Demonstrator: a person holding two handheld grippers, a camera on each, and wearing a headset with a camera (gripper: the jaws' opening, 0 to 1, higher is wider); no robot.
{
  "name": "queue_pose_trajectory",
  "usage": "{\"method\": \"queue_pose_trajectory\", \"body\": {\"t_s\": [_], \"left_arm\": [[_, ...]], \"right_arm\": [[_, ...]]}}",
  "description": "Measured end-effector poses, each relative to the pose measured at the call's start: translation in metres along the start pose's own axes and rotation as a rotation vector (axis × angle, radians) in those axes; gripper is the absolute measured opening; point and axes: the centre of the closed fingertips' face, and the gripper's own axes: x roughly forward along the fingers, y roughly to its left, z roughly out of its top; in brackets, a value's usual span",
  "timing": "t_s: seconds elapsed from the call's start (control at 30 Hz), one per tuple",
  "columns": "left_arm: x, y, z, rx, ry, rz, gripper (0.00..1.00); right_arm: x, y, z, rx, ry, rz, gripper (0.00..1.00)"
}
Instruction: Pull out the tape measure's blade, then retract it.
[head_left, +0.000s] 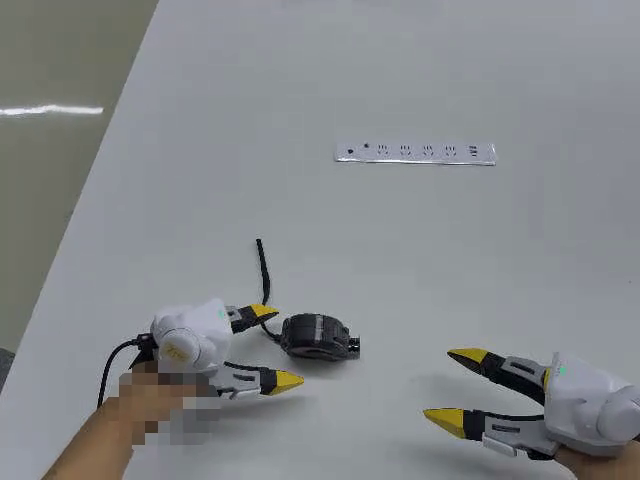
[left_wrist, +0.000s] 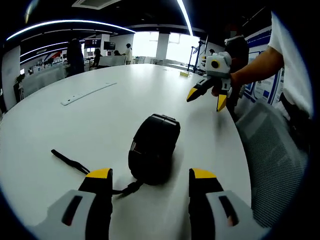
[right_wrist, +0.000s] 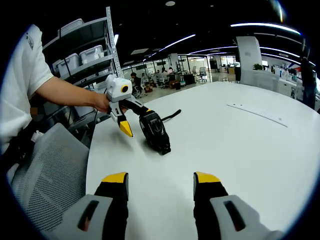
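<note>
Tape measure sits on the white table, toward the near edge, left of centre. No blade is showing outside the case, so I'd put you at the very start: nothing pulled yet.

Left gripper: jaws spread, holding nothing. Its tips are just beside the case's left end, one on the far side and one on the near side. In the left gripper view the case lies just past the tips, centred on the gap. That reads as a lineup to clamp the body so it can't slide when the blade is pulled.

Right gripper: jaws also spread and empty. It's well apart from the case on the right, tips pointing left at it. That fits too: it's the free gripper to take the blade end once the body is pinned.

The small nub on the case's right end is probably the blade hook, though it's too small to be sure. If it is, it already faces your right gripper, so no reorienting is needed.

The black wrist strap runs from the case's left end toward the far side, right past your left gripper's far tip. Don't trap it in the clamp.

Power strip is far back, clear of a rightward pull.

My read on the next move: close left on the case flanks first. The shell looks smooth and rounded, so it may twist under the pull.
</note>
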Motion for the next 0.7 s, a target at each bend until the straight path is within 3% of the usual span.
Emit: {"method": "queue_pose_trajectory", "body": {"t_s": [0.7], "left_arm": [[0.022, 0.003, 0.002, 0.021, 0.037, -0.061, 0.5]], "right_arm": [[0.009, -0.014, -0.005, -0.014, 0.036, 0.021, 0.5]]}}
